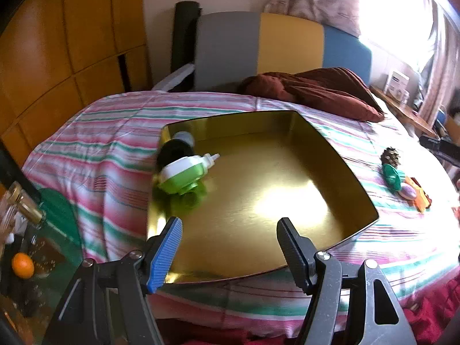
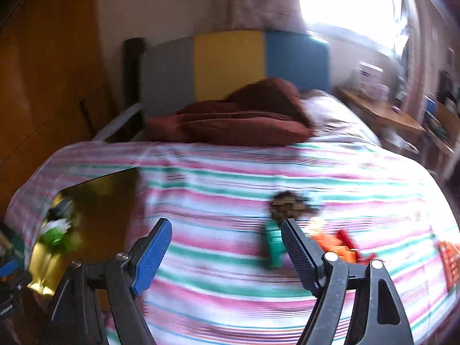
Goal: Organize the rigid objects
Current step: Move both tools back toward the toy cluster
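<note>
1. Striped pink, green and white bedding (image 1: pixel 120 120) covers a bed with a grey, yellow and blue headboard (image 1: pixel 258 43) and a rust-brown pillow (image 1: pixel 316 89); on it lies a shallow, square, gold metal tray (image 1: pixel 316 155).
2. Inside the tray, at its 9 o'clock edge, sit a green-and-white plastic dispenser (image 1: pixel 181 176) and a dark round object (image 1: pixel 175 151), touching each other.
3. Still outside, on the bedding at the tray's 3 o'clock, lies a close cluster: a brown pine cone (image 1: pixel 391 155), a teal plastic piece (image 1: pixel 392 176), a lilac oval (image 1: pixel 409 192) and an orange plastic toy (image 1: pixel 421 198).
4. The left gripper (image 1: pixel 230 227) hangs over the tray's near edge, its fingers spread and holding nothing.
5. The right gripper (image 2: pixel 225 228) is likewise spread and empty; its view is blurred. The pine cone (image 2: pixel 287 201) and the teal piece (image 2: pixel 273 244) lie at about 1 o'clock, just beside its right finger rather than between the two.
6. Judged step: picking the next item from the cluster. To do it well, shift the right gripper toward 3 o'clock until one item is centred between the fingers, come down over it alone, and close on firm sides so neighbours are not dragged.
</note>
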